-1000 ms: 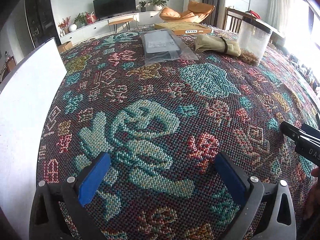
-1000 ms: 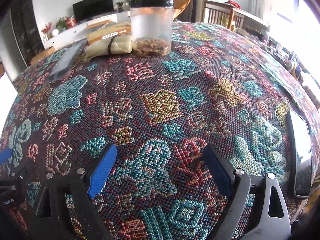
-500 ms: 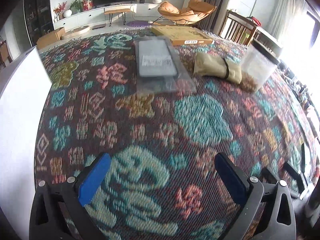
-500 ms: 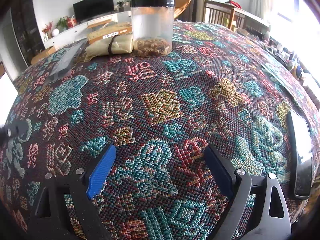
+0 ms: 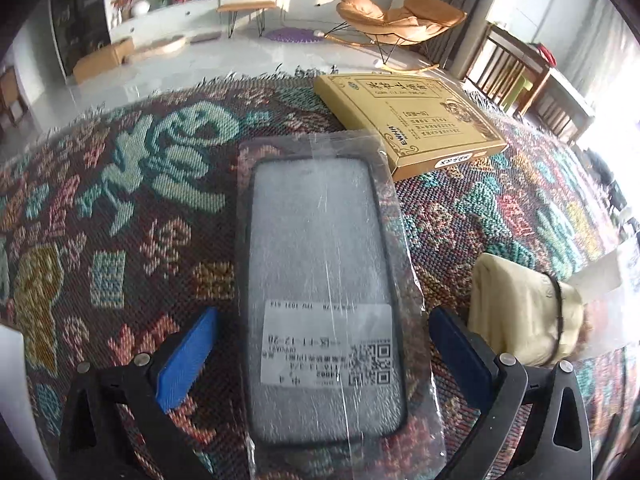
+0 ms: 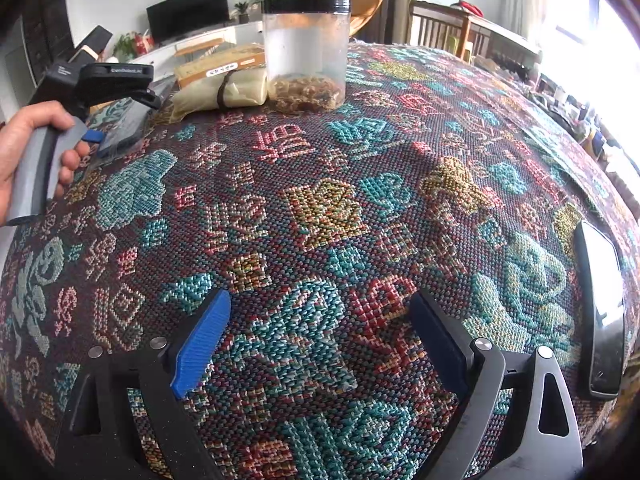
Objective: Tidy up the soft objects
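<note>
A grey soft pad in a clear plastic bag (image 5: pixel 324 280) with a white label lies flat on the patterned tablecloth (image 5: pixel 120 240). My left gripper (image 5: pixel 322 354) is open, its blue pads (image 5: pixel 186 360) on either side of the bag's near end. A rolled cream cloth with a dark band (image 5: pixel 524 312) lies to its right; it also shows in the right wrist view (image 6: pixel 224 90). My right gripper (image 6: pixel 318 344) is open and empty over bare cloth. The left gripper (image 6: pixel 96 80) shows at far left there, held by a hand.
A yellow flat box (image 5: pixel 408 116) lies behind the bag. A clear jar with a black lid (image 6: pixel 306 52) stands beside the rolled cloth. A black phone (image 6: pixel 600 312) lies at the table's right edge. A white board (image 5: pixel 12 380) is at left.
My left gripper has moved forward across the table to the bagged pad, which now lies between its open fingers. My right gripper has barely moved.
</note>
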